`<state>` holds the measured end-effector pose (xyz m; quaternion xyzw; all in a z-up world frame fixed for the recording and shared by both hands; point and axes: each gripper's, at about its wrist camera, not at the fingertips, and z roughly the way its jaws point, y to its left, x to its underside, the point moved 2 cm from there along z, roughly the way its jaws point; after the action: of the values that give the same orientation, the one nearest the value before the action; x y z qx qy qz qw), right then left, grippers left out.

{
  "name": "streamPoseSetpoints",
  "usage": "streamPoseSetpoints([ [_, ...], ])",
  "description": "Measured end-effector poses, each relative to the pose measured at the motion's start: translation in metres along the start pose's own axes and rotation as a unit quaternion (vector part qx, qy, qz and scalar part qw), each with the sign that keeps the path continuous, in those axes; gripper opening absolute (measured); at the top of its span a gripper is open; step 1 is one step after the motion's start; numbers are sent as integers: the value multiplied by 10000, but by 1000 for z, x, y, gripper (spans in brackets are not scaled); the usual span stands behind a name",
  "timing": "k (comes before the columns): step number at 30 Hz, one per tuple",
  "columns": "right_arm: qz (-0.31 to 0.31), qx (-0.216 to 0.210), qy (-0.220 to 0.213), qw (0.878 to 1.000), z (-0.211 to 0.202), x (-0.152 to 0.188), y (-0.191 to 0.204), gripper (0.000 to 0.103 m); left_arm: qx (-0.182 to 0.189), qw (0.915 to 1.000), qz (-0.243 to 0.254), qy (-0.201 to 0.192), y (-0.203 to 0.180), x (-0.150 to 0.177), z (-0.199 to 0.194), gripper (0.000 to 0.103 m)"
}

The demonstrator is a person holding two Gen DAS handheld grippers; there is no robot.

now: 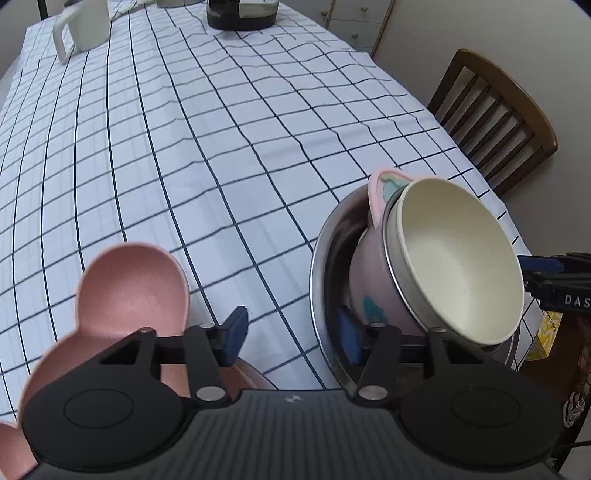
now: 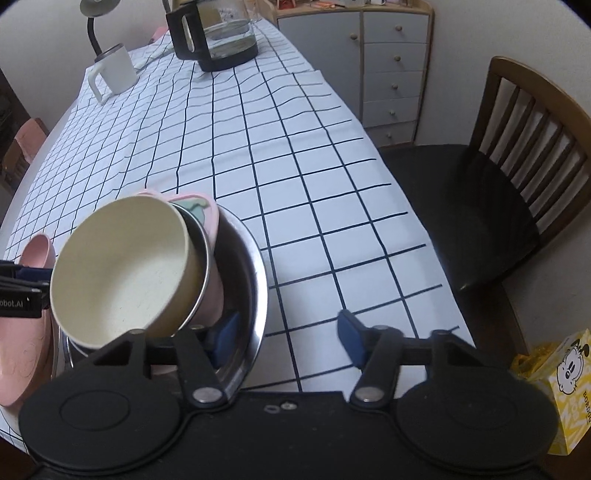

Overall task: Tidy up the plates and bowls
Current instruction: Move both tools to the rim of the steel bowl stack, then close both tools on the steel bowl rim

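Note:
A steel basin (image 1: 325, 254) (image 2: 251, 266) at the table's near edge holds a tilted stack: a cream bowl (image 1: 458, 254) (image 2: 122, 269) nested in a steel-rimmed pink bowl (image 1: 373, 284) (image 2: 214, 295), with a pink eared dish (image 1: 376, 192) (image 2: 207, 210) behind. A pink mouse-shaped plate (image 1: 125, 295) (image 2: 22, 350) lies left of the basin. My left gripper (image 1: 291, 336) is open, its right finger inside the basin, its left finger over the pink plate. My right gripper (image 2: 288, 339) is open, its left finger inside the basin beside the pink bowl, its right finger over the cloth.
The table has a white checked cloth (image 1: 184, 147) (image 2: 295, 184). A white mug (image 1: 85, 26) (image 2: 114, 70) and a glass coffee pot (image 1: 240, 14) (image 2: 218, 37) stand at the far end. A wooden chair (image 1: 495, 122) (image 2: 517, 177) is on the right, with a drawer cabinet (image 2: 391, 70) behind and a yellow box (image 2: 565, 387).

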<state>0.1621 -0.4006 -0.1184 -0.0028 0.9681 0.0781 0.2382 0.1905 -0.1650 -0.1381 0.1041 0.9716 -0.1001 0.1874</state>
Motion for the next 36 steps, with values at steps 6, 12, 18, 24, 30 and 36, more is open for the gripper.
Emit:
streamPoseSetpoints([
  [6,8,-248,132,9996,10,-7,-2,39,152,9995,-237,132,-1,2,5,36],
  [12,-59,-404,273,9988,17,-10,2,28,249,9985,-415,258,-3,6,10,28],
  [18,-138,-454,396,9981,21,-9,5,22,178,9989,-388,211,-11,8,11,19],
  [24,-173,-468,401,9979,20,-9,9,14,87,9992,-364,151,-16,10,11,15],
  [30,-165,-439,351,9983,18,-7,9,14,-14,9994,-330,123,-21,13,8,15],
  [36,-276,-523,251,9979,7,-7,10,13,17,9992,-401,81,-19,15,1,16],
])
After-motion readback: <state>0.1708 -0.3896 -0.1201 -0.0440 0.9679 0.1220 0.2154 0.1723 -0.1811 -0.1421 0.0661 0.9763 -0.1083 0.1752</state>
